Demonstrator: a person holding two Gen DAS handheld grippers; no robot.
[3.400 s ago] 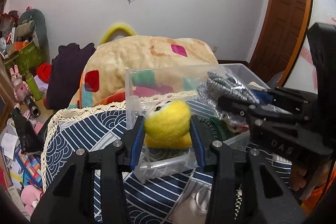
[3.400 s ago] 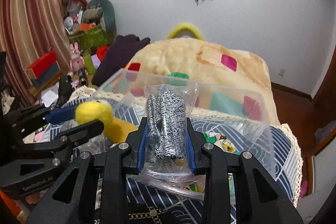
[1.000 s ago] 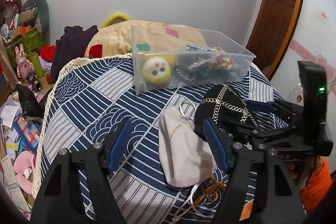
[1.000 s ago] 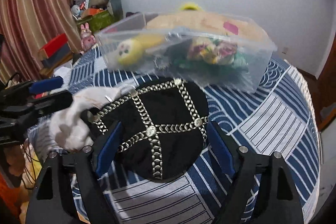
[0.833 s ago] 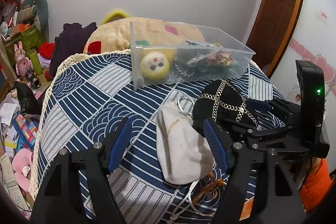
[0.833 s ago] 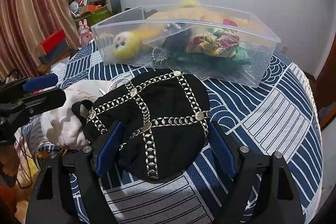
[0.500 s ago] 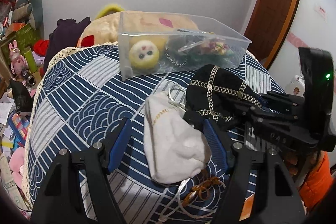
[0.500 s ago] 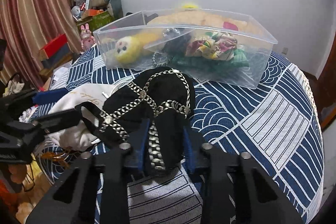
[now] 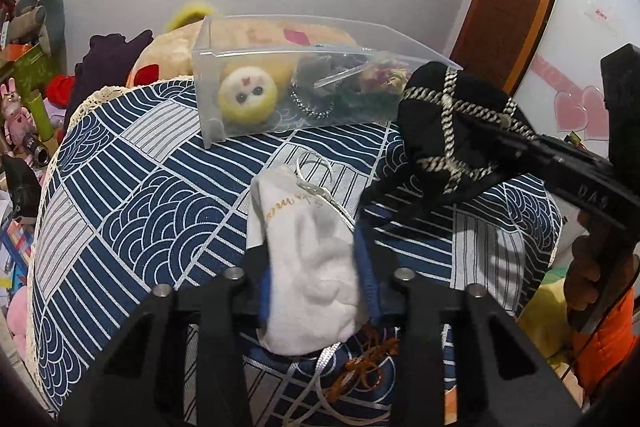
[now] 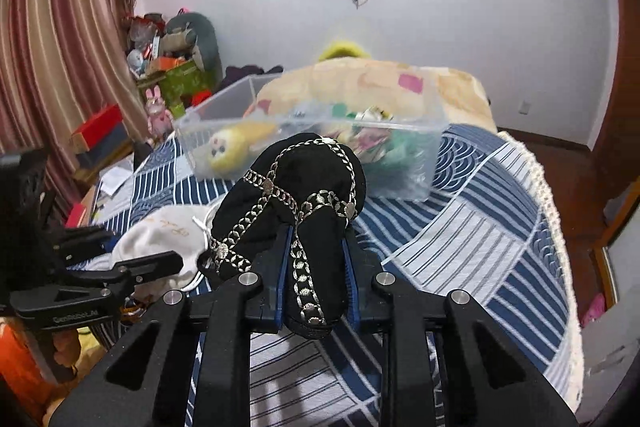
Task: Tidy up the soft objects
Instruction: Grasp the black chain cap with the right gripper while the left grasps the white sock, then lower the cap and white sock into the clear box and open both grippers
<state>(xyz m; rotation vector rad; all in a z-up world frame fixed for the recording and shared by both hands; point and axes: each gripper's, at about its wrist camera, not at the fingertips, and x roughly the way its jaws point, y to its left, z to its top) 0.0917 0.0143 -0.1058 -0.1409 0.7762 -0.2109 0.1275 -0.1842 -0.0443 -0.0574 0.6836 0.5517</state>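
Left tool (image 9: 316,287) clamping white pouch (image 9: 308,267) bearing unreadable gold script, resting on blue patterned tabletop (image 9: 152,195), right tool (image 10: 314,277) squeezing black chain-trimmed bag (image 10: 296,203), lifting it before clear bin (image 9: 288,67) holding yellow plush (image 9: 247,93).

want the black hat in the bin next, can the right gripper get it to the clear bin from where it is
Probably yes. The right gripper is shut on the black chain hat, lifted off the cloth, and the clear bin sits just ahead with its top open; nothing stands between them.

surface: blue patterned tablecloth (image 9: 152,195) | on it: clear bin (image 9: 304,75)
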